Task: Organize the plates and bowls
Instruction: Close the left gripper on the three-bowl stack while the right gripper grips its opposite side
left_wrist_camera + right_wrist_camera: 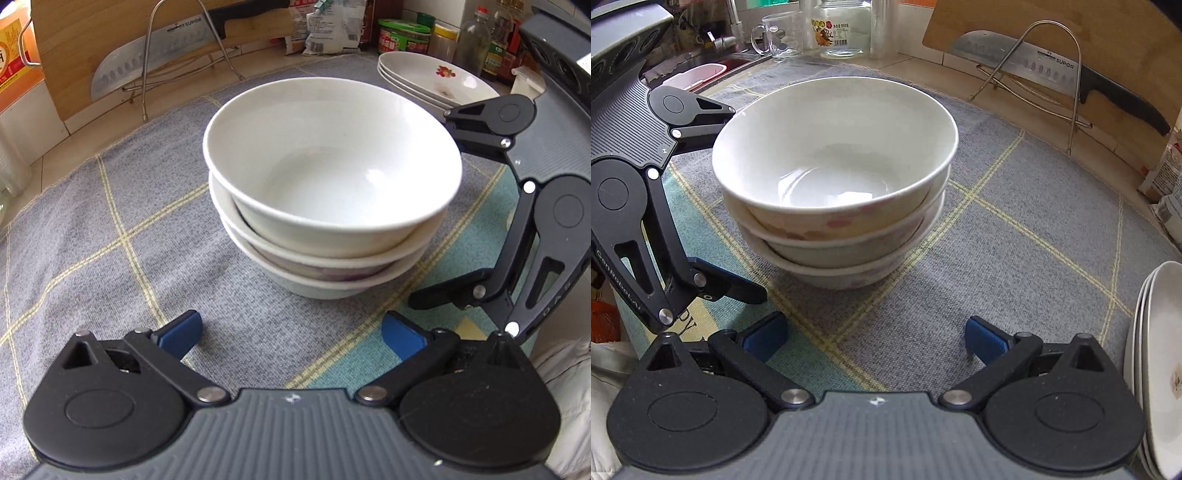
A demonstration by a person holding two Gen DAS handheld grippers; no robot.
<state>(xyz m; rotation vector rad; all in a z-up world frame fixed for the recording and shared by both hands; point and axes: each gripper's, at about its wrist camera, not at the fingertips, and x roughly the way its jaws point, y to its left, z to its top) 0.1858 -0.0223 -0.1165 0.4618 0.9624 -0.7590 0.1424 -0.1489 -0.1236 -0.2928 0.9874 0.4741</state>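
Three white bowls (332, 177) sit nested in a stack on a grey checked cloth mat (110, 229); the right wrist view shows the same stack of bowls (834, 173) with faint pink dots on the top one. My left gripper (291, 334) is open just short of the stack, with nothing between its blue pads. My right gripper (875, 341) is open too, facing the stack from the other side with only mat between its pads. Each view shows the other gripper's black fingers (476, 114) (701, 107) spread wide beside the bowls. A stack of white plates (436, 77) (1160, 362) lies off to the side.
A cleaver (162, 62) (1045, 70) rests on a wire rack against a wooden board behind the mat. Jars and bottles (402, 37) crowd the back near the plates. A glass mug (779, 35), a glass jar (842, 29) and a sink (713, 70) line the far edge.
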